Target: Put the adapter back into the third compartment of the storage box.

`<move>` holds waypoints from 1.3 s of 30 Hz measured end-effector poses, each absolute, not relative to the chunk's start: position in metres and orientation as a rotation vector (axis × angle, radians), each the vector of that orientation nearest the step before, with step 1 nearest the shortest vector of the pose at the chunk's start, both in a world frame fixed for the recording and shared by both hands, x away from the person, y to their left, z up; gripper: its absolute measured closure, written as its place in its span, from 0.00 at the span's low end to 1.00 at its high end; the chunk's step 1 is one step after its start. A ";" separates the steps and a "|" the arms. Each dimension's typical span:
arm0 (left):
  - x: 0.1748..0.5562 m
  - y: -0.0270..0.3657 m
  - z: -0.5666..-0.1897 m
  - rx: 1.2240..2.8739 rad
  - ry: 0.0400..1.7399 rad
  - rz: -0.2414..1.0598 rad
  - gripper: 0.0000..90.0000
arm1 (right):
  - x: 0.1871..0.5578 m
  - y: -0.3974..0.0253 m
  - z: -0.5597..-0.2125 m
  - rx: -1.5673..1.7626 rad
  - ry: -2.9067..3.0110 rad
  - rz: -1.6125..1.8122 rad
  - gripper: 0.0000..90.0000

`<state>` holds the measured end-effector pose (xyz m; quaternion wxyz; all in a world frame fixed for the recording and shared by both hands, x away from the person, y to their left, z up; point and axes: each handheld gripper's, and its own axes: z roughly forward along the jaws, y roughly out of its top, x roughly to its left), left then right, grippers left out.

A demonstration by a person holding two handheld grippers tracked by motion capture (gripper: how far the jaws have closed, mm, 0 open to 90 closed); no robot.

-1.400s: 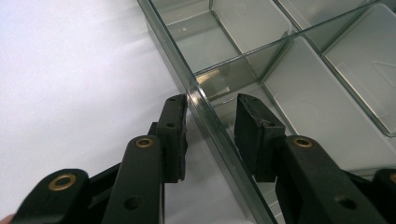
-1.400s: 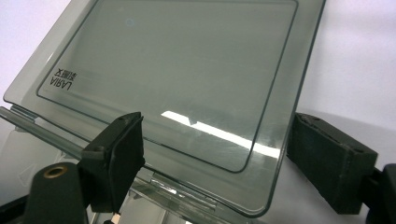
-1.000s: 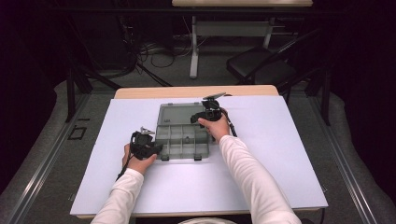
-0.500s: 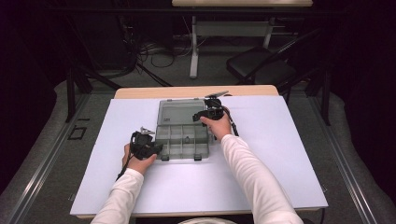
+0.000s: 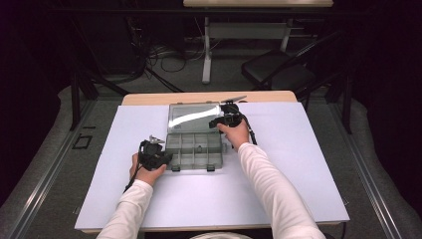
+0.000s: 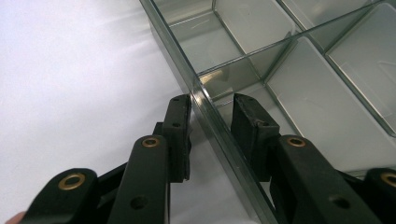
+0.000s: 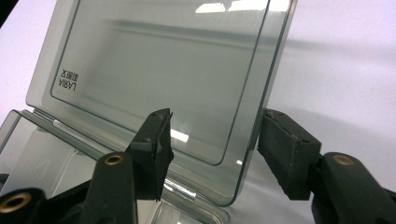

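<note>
I see a clear grey-tinted plastic compartment box (image 5: pixel 194 148) lying near the middle of the white sheet-covered table (image 5: pixel 298 169), its long axis running left to right across my high view, the two front latches facing the person. Its hinged clear lid (image 5: pixel 194 117) is swung open toward the far edge, tilted back, and catches a bright streak of glare. The lid is flat and smoky, with small printed lettering (it reads "LARIA" upside down) in one corner (image 7: pixel 69 78). The tray is split by thin walls into rectangular compartments, and those I can see look bare.

My left gripper (image 6: pixel 211 116) sits at the box's left front corner, its jaws narrowly apart and straddling the clear side wall (image 6: pixel 219 135), one jaw outside over the table, one inside the tray; whether the pads actually press the wall I cannot tell. My right gripper (image 7: pixel 215 140) is at the lid's right edge, jaws spread wide with that edge between them, the outer jaw close beside it.
</note>
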<state>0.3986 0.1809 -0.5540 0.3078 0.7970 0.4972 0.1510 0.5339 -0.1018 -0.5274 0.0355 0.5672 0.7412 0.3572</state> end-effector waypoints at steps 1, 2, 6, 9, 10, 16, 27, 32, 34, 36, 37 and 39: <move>0.399 0.181 -0.554 2.110 1.312 0.400 0.75 | 0.534 -0.102 -0.527 1.744 2.274 1.099 0.51; 0.399 0.181 -0.554 2.113 1.311 0.400 0.75 | 0.534 -0.102 -0.527 1.737 2.273 1.106 0.51; 0.399 0.181 -0.554 2.112 1.310 0.402 0.75 | 0.533 -0.104 -0.525 1.710 2.280 1.103 0.54; 0.399 0.181 -0.554 2.112 1.311 0.403 0.75 | 0.533 -0.105 -0.524 1.685 2.288 1.105 0.56; 0.399 0.181 -0.554 2.112 1.311 0.403 0.75 | 0.533 -0.105 -0.524 1.678 2.286 1.109 0.56; 0.399 0.181 -0.554 2.113 1.310 0.404 0.75 | 0.532 -0.110 -0.520 1.655 2.285 1.122 0.65; 0.399 0.180 -0.554 2.113 1.310 0.406 0.75 | 0.530 -0.118 -0.516 1.642 2.276 1.136 0.83; 0.398 0.180 -0.554 2.112 1.310 0.408 0.75 | 0.530 -0.122 -0.518 1.639 2.262 1.182 0.88; 0.398 0.180 -0.554 2.111 1.311 0.409 0.75 | 0.529 -0.122 -0.518 1.636 2.252 1.200 0.91; 0.398 0.180 -0.554 2.111 1.310 0.409 0.75 | 0.529 -0.124 -0.518 1.631 2.256 1.192 0.92; 0.398 0.180 -0.554 2.111 1.310 0.409 0.75 | 0.529 -0.124 -0.518 1.621 2.259 1.200 0.92; 0.398 0.180 -0.554 2.110 1.311 0.410 0.75 | 0.528 -0.125 -0.518 1.603 2.265 1.203 0.92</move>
